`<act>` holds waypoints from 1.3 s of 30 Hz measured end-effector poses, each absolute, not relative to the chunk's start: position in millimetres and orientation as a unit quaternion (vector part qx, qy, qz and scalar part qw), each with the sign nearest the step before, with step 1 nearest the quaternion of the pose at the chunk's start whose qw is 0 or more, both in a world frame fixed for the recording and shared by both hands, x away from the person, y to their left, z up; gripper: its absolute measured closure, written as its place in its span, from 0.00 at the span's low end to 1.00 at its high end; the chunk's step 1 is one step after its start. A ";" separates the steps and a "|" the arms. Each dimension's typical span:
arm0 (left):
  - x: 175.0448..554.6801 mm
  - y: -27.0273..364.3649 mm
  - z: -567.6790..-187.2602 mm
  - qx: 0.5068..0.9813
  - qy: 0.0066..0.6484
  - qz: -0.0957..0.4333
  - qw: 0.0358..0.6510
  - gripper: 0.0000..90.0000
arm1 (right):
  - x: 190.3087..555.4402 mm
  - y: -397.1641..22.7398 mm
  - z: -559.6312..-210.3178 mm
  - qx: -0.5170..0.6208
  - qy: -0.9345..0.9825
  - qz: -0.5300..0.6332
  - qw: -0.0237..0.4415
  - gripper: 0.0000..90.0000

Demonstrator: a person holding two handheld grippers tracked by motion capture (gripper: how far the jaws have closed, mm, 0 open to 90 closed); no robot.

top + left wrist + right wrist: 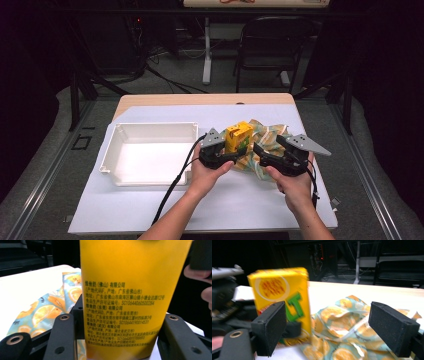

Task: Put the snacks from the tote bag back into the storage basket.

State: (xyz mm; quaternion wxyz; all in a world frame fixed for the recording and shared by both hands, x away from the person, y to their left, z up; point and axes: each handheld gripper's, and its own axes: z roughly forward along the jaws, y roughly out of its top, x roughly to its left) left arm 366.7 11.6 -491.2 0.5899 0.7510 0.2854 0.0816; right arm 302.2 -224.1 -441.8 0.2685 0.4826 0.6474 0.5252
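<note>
A yellow drink carton (pixel 238 135) stands upright, and my left gripper (pixel 234 151) is shut on its lower part. In the left gripper view the carton (pixel 130 290) has printed text on its yellow side, and the left gripper (pixel 120 341) has a black jaw pressed against each side of it. My right gripper (pixel 268 149) is to the right of the carton, over a crumpled orange-print wrapper (pixel 267 137). In the right gripper view the right gripper (pixel 332 327) is open, with the wrapper (pixel 342 325) lying beyond the gap and the carton (pixel 282 300) behind its left jaw.
An empty white tray (pixel 111 150) sits on the white sheet (pixel 240 200), left of both hands. The left gripper's cable (pixel 172 187) trails along the tray's right edge. A dark chair (pixel 272 45) and table legs stand beyond the table's far edge.
</note>
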 end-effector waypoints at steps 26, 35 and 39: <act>355.8 47.5 -481.4 0.732 0.298 0.095 0.605 0.57 | 297.6 -249.2 -484.6 0.502 0.664 0.492 0.256 0.20; 355.3 66.6 -480.7 0.722 0.307 0.106 0.611 0.58 | 298.6 -246.4 -488.7 0.500 0.668 0.489 0.256 0.21; 355.5 75.0 -478.7 0.719 0.310 0.111 0.612 0.58 | 298.5 -247.1 -489.2 0.501 0.667 0.489 0.256 0.21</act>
